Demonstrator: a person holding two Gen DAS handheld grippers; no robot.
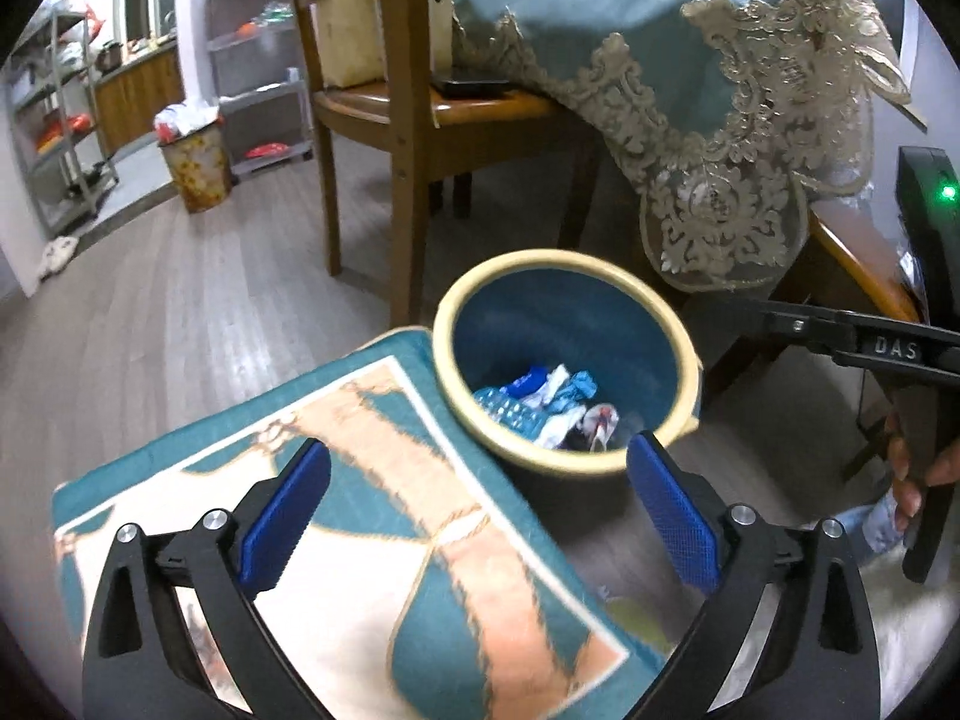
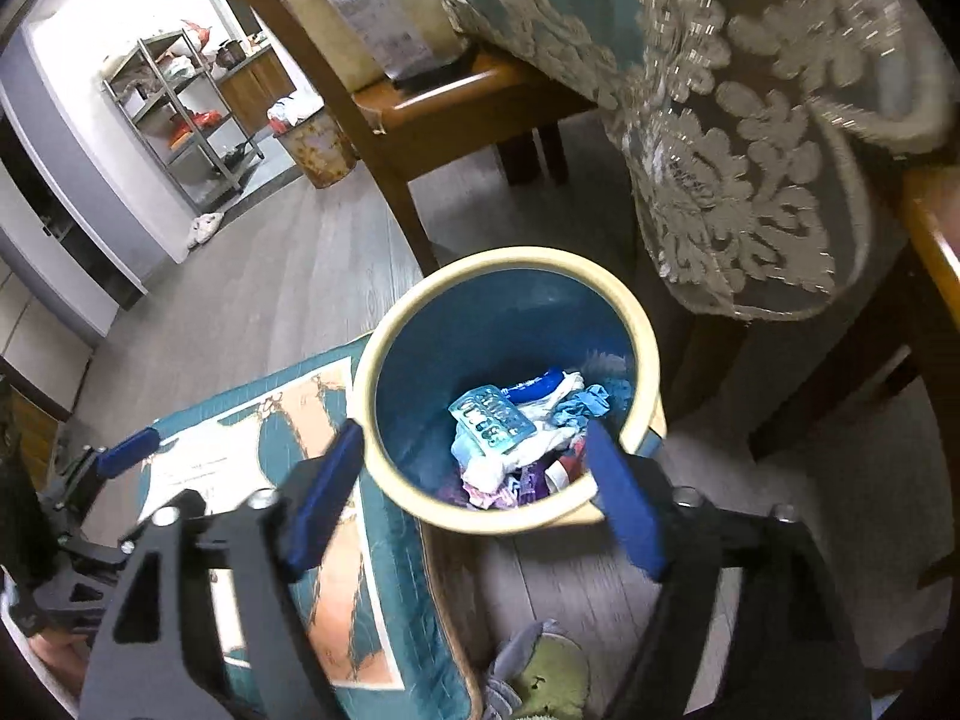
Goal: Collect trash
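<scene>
A round bin (image 1: 564,261) (image 2: 510,258) with a cream rim and blue inside stands on the floor beside a patterned mat. Inside lies trash: a crushed clear plastic bottle (image 2: 492,420) (image 1: 510,408), blue and white wrappers and crumpled paper. My left gripper (image 1: 480,462) is open and empty, hovering over the mat's edge and the bin's near rim. My right gripper (image 2: 474,438) is open above the bin's mouth, with nothing between its blue pads (image 2: 624,510). The right gripper's black body (image 1: 888,348) and the hand (image 1: 912,480) holding it show at the right of the left wrist view.
A teal and peach mat (image 1: 372,480) lies left of the bin. A wooden chair (image 1: 414,120) and a table draped in a lace-edged blue cloth (image 1: 720,138) stand behind it. A green soft toy (image 2: 540,678) lies near the mat. A second full bin (image 1: 195,168) and metal shelves (image 1: 60,120) stand far back.
</scene>
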